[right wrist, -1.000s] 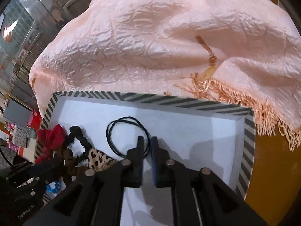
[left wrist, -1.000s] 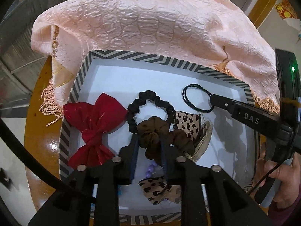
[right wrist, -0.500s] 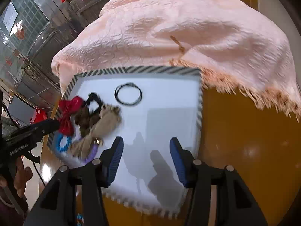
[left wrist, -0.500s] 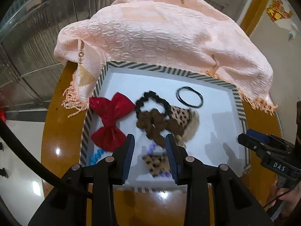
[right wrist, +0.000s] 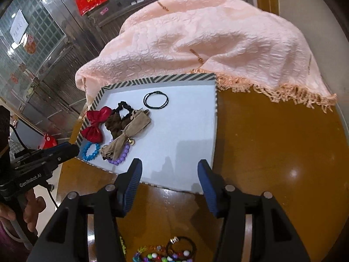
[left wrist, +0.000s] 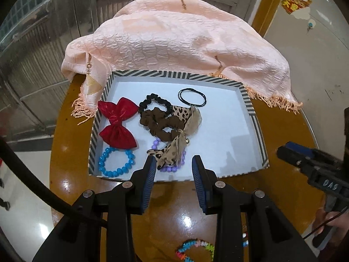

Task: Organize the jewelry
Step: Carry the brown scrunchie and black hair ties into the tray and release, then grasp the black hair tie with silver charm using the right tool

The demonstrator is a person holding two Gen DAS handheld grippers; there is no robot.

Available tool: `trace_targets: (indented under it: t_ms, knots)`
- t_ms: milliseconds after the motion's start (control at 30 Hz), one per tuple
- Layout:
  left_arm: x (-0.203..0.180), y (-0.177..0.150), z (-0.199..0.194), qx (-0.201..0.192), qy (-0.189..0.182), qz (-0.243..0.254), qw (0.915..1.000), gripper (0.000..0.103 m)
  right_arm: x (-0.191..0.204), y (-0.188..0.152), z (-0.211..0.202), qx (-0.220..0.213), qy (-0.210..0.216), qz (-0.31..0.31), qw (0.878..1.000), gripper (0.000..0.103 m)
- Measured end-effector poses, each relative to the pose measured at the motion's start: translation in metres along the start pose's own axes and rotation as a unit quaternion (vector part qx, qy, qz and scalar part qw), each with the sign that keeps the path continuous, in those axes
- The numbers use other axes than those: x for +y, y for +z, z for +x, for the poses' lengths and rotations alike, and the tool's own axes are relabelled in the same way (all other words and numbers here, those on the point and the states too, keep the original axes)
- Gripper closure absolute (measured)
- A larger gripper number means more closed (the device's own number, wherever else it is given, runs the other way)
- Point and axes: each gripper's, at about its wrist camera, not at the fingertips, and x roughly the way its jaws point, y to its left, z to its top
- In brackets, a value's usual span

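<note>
Now both claws (left wrist: pixel 174 163) (right wrist: pixel 170 167) withdrawn from tray (left wrist: pixel 257 131), gaping wider.

Black-and-white striped tray (left wrist: pixel 254 118), red bow (left wrist: pixel 116 124), brown scrunchie (left wrist: pixel 159 122), blue bracelet (left wrist: pixel 116 162), purple beads (right wrist: pixel 120 156), peach cloth (left wrist: pixel 174 43)

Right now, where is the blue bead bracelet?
In the left wrist view, the blue bead bracelet lies in the striped tray's near-left corner, just below the red bow.

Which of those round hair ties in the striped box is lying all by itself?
The thin black elastic loop, toward the box's far side on bare white floor. The black scrunchie and brown scrunchie lie against each other in the pile beside the red bow.
</note>
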Motion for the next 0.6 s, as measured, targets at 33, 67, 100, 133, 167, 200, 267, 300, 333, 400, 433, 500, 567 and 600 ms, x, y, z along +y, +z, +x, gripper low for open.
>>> trace_targets:
  t_ms: [33,67,100,133,167,200,267,300,333,400,433,500,567,600]
  knots:
    - [0.001,-0.003,-0.002,-0.001,-0.002,0.0,1.0,0.085,0.0,-0.002,-0.006,-0.004,-0.003,0.0,1.0,0.047]
    - [0.003,-0.005,-0.004,-0.001,-0.006,-0.002,1.0,0.085,-0.001,-0.004,-0.012,-0.008,-0.005,-0.001,1.0,0.047]
    - [0.006,-0.008,-0.006,0.001,-0.011,-0.006,0.9999,0.085,-0.001,-0.007,-0.018,-0.011,-0.006,-0.003,1.0,0.046]
    - [0.008,-0.011,-0.007,0.003,-0.014,-0.009,0.9999,0.085,-0.001,-0.01,-0.022,-0.014,-0.007,-0.006,1.0,0.043]
    - [0.01,-0.014,-0.008,0.005,-0.018,-0.012,0.9998,0.085,-0.001,-0.017,-0.028,-0.018,-0.011,-0.009,1.0,0.041]
    - [0.012,-0.017,-0.01,0.006,-0.021,-0.014,0.9997,0.085,-0.002,-0.023,-0.031,-0.019,-0.014,-0.01,1.0,0.04]
    - [0.016,-0.025,-0.013,0.01,-0.026,-0.016,0.9995,0.085,-0.004,-0.04,-0.036,-0.013,-0.019,-0.013,1.0,0.04]
    - [0.017,-0.029,-0.015,0.012,-0.027,-0.016,0.9994,0.085,-0.006,-0.048,-0.036,-0.009,-0.02,-0.012,1.0,0.04]
    - [0.018,-0.033,-0.017,0.014,-0.029,-0.014,0.9994,0.085,-0.007,-0.057,-0.036,-0.004,-0.021,-0.011,1.0,0.04]
    - [0.019,-0.041,-0.019,0.017,-0.031,-0.01,0.9993,0.085,-0.011,-0.078,-0.034,0.012,-0.024,-0.009,1.0,0.04]
    - [0.019,-0.047,-0.02,0.021,-0.033,-0.008,0.9992,0.085,-0.011,-0.086,-0.032,0.02,-0.027,-0.01,0.999,0.04]
    - [0.018,-0.057,-0.02,0.033,-0.038,-0.004,0.9987,0.085,-0.011,-0.103,-0.029,0.032,-0.034,-0.019,0.999,0.04]
    - [0.017,-0.068,-0.02,0.042,-0.045,0.003,0.9981,0.085,-0.01,-0.116,-0.027,0.038,-0.039,-0.031,0.998,0.04]
    - [0.017,-0.074,-0.019,0.047,-0.046,0.006,0.9978,0.085,-0.009,-0.121,-0.025,0.043,-0.04,-0.038,0.998,0.04]
